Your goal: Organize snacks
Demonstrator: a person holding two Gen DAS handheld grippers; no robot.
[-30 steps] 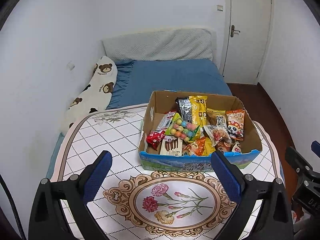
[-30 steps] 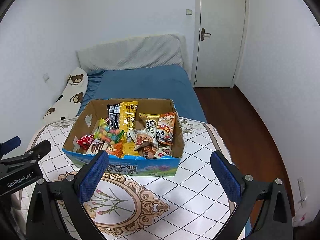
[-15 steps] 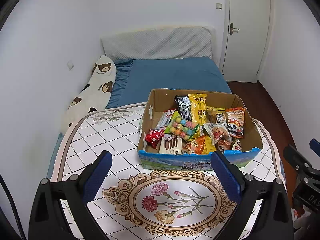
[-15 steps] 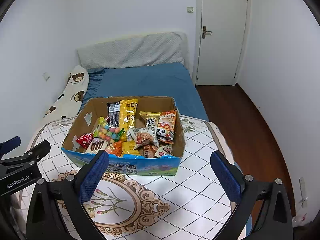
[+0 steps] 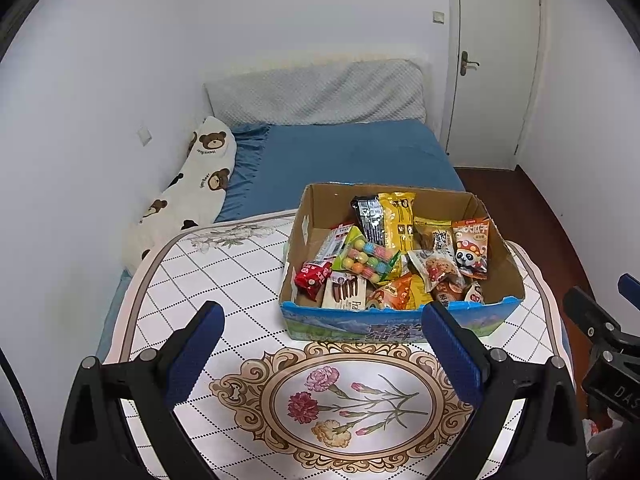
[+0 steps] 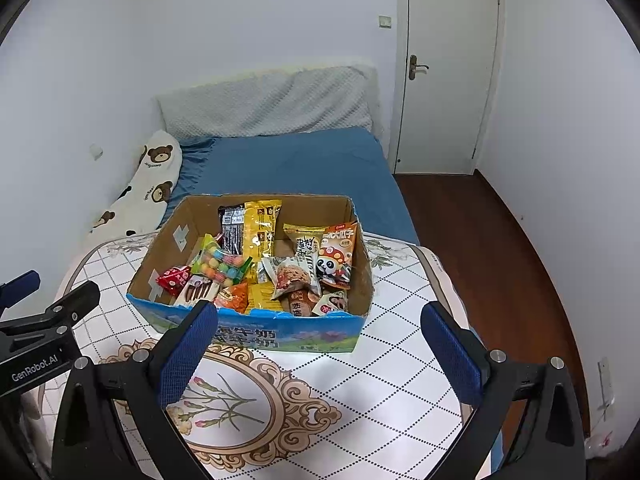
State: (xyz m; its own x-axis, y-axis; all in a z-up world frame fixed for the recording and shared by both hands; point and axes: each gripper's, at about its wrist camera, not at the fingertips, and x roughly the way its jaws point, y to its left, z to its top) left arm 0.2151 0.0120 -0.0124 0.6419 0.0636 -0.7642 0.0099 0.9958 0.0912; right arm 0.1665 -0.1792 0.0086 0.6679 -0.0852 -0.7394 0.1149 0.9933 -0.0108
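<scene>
Right now the left hand-held gripper [image 5: 322,344] hangs over the desk [image 5: 224,276] with its blue-padded fingers [image 5: 195,354] spread wide and nothing between them. The right hand-held gripper [image 6: 318,346] is just as wide open and empty, poised on the near side of the cardboard box [image 6: 256,330]. That box sits on the desk's patterned cloth, beyond the flower medallion [image 5: 352,402], and it is heaped with snacks. A bag of coloured candy balls [image 5: 366,260] lies toward the box's left side, a panda packet [image 5: 472,254] leans by its right wall, and a tall yellow packet [image 5: 398,216] stands at the back. Behind the box stretches a blue bed [image 6: 296,164] with a bear-print pillow [image 6: 148,184].
</scene>
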